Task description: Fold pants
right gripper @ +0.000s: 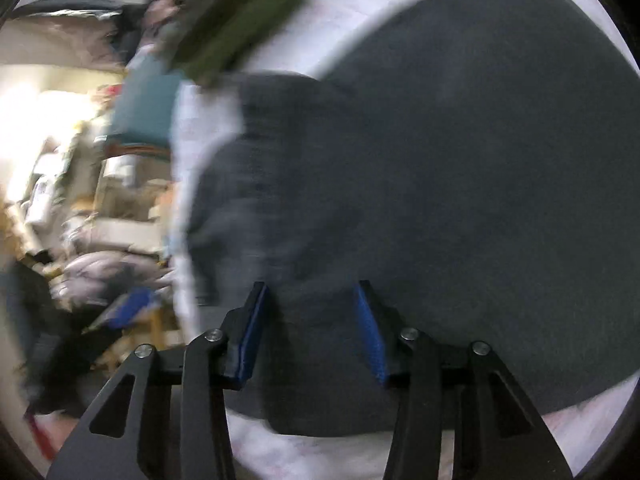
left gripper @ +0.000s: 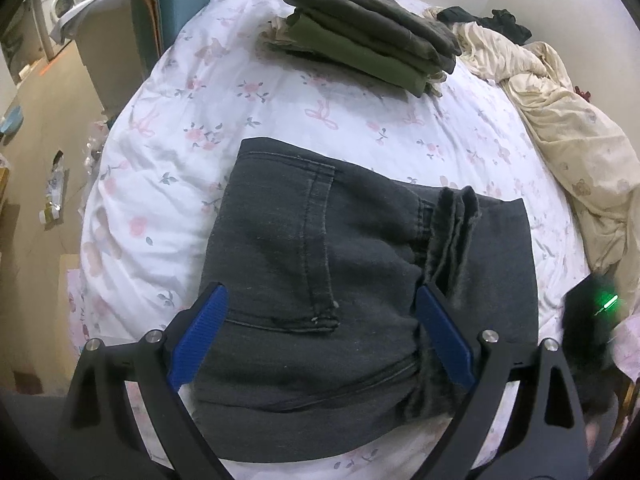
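Dark grey jeans lie folded into a compact block on the white floral bedspread, back pocket up, hems lying across the right part. My left gripper is open, its blue pads spread wide above the near part of the block. The right wrist view is motion-blurred: the jeans fill it. My right gripper is open close over the fabric, with blue pads apart and nothing between them. The right gripper's black body with a green light shows at the jeans' right edge.
A stack of folded olive and dark green pants sits at the far side of the bed. A rumpled cream sheet and dark clothes lie at the right. The bed's left edge drops to a cluttered floor with a washing machine beyond.
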`<control>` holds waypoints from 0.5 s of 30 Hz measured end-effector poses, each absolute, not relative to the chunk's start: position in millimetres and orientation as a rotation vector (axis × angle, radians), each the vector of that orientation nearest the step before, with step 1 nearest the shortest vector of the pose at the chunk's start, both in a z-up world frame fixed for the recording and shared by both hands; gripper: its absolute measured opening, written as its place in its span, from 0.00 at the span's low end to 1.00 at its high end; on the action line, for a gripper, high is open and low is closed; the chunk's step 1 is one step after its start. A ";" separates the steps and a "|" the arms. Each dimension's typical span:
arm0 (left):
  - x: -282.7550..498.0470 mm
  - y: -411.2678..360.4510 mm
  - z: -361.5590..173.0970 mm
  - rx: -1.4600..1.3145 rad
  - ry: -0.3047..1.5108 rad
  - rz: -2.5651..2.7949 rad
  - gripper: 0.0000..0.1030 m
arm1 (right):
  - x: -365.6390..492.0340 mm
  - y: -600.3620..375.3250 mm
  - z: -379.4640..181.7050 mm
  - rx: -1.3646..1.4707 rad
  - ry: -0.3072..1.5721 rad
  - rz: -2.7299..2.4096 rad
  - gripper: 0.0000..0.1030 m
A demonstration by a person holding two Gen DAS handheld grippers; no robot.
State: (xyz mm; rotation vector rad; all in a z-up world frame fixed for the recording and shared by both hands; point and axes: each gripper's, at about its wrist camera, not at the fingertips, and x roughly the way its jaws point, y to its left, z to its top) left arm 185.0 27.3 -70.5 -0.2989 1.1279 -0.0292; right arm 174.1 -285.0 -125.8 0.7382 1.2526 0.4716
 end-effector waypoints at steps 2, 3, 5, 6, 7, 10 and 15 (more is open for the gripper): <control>184.1 29.7 -71.4 -0.303 1.132 -0.028 0.90 | 188.5 -303.2 -92.2 0.643 1.156 0.413 0.46; 184.0 30.8 -71.9 -0.305 1.135 -0.027 0.90 | 197.5 -313.3 -81.3 0.599 1.120 0.382 0.46; 184.3 33.0 -73.7 -0.309 1.139 -0.021 0.90 | 224.8 -343.1 -62.8 0.492 1.067 0.255 0.45; 184.3 33.6 -74.3 -0.308 1.139 -0.018 0.90 | 240.0 -359.1 -59.4 0.428 1.058 0.182 0.41; 184.7 33.8 -75.2 -0.305 1.140 -0.014 0.90 | 249.8 -367.3 -59.4 0.399 1.056 0.148 0.38; 187.0 32.9 -79.5 -0.296 1.151 -0.009 0.90 | 286.6 -387.0 -79.3 0.354 1.122 0.114 0.21; 190.8 32.8 -88.7 -0.292 1.181 0.004 0.90 | 313.0 -393.1 -127.5 0.086 1.187 -0.068 0.11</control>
